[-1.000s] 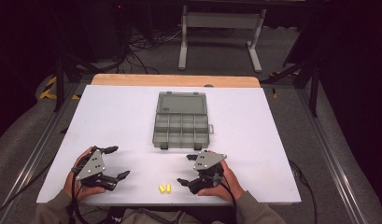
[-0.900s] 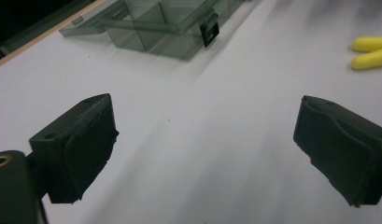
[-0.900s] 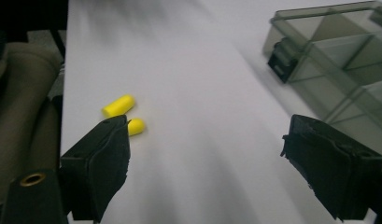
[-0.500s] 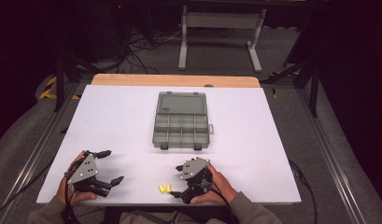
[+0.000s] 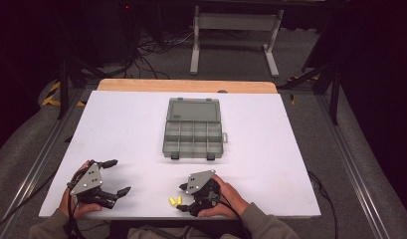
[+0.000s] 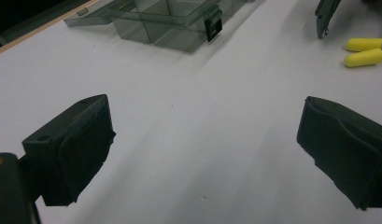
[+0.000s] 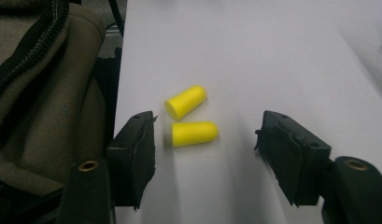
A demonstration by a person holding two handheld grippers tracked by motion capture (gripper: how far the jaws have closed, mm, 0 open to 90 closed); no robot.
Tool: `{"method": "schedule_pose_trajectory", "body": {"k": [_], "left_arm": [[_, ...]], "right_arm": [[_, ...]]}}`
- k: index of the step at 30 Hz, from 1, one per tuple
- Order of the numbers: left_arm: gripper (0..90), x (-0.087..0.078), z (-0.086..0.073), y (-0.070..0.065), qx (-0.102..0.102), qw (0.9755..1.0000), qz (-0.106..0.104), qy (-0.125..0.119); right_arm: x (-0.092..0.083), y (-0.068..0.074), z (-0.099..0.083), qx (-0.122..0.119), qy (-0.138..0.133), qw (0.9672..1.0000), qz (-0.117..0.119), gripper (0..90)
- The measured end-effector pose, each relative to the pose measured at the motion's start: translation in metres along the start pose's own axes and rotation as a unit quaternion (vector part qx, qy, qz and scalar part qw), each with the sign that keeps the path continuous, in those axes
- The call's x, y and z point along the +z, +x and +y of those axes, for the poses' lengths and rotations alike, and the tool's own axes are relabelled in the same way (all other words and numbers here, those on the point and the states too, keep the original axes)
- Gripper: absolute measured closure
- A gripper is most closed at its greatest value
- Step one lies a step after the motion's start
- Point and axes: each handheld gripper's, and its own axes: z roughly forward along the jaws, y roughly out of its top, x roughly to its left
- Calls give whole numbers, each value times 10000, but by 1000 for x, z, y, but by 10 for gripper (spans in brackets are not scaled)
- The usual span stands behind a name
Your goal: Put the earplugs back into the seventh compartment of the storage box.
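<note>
Two yellow foam earplugs (image 5: 175,201) lie side by side on the white counter (image 5: 270,164), close to its near edge and a little left of centre. In the right gripper view the nearer earplug (image 7: 194,133) lies across the gap between the jaws of the right claw (image 7: 205,154), closer to the jaw on the left of that view; the farther earplug (image 7: 186,101) sits just beyond it, tilted, and the two almost touch at one end.

Right claw (image 5: 183,198): held in the person's right hand (image 5: 226,196) at the near edge, pointing left toward the earplugs. Its jaws have just been closing, yet they stand apart, and neither pad presses on an earplug. It is released and grasps nothing; the nearer earplug lies on the counter between the jaws.

Left claw (image 5: 114,177): held in the person's left hand (image 5: 74,201) at the near left of the counter, well apart from the earplugs. In the left gripper view its jaws stand wide apart with bare counter between them. It is released. That view shows both earplugs (image 6: 364,51) at its upper right, with a tip of the right claw just beside them.

A grey compartment box (image 5: 193,129) lies open in the middle of the counter, lid laid flat on the far side, well apart from both claws.
</note>
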Motion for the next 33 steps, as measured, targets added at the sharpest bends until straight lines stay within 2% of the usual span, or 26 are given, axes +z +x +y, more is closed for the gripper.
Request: {"method": "schedule_pose_trajectory", "body": {"k": [4,7,11,17,24,33], "left_arm": [[44,0,0,1,-35,10000,1,-5],[44,0,0,0,-31,10000,6,5],[44,0,0,1,-24,10000,13,11],[44,0,0,0,-16,10000,30,41],[45,0,0,-1,3,10000,17,36],[45,0,0,0,-40,10000,24,9]], "right_arm": [[2,-2,2,-95,6,9999,126,438],[3,-1,3,-75,-12,9999,133,471],[2,0,2,-144,-46,9997,184,577],[1,0,2,-210,-81,9994,265,670],[0,2,0,-287,-122,9992,239,705],[-5,1,0,-276,-188,9993,148,712]]}}
